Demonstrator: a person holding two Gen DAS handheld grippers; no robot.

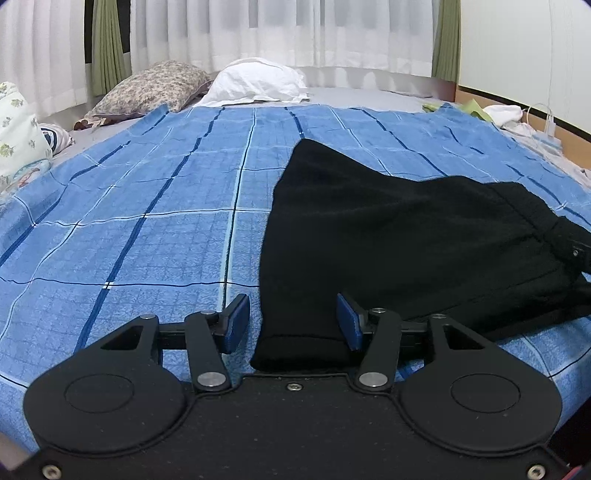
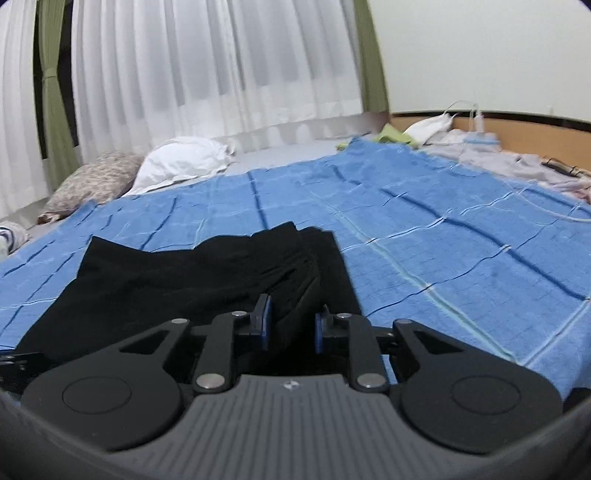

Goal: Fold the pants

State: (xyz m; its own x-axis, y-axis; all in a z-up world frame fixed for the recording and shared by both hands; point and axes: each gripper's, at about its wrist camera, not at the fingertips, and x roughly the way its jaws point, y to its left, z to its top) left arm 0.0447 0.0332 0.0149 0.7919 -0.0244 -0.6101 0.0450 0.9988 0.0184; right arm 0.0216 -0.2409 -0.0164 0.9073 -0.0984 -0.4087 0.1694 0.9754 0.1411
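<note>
Blue-padded left claw [image 1: 292, 322] spread wide, straddling leg hem of black fleece pants [image 1: 388, 236], pads not touching cloth. Right claw [image 2: 291, 325] parted too, black waist fabric [image 2: 192, 273] bunched between pads, contact unclear. Pants flat on blue checked towel blanket [image 1: 140, 206] covering bed. Farther off: white pillow [image 1: 258, 81], floral pillow [image 1: 151, 86], sheer white curtains [image 1: 258, 29].
</note>
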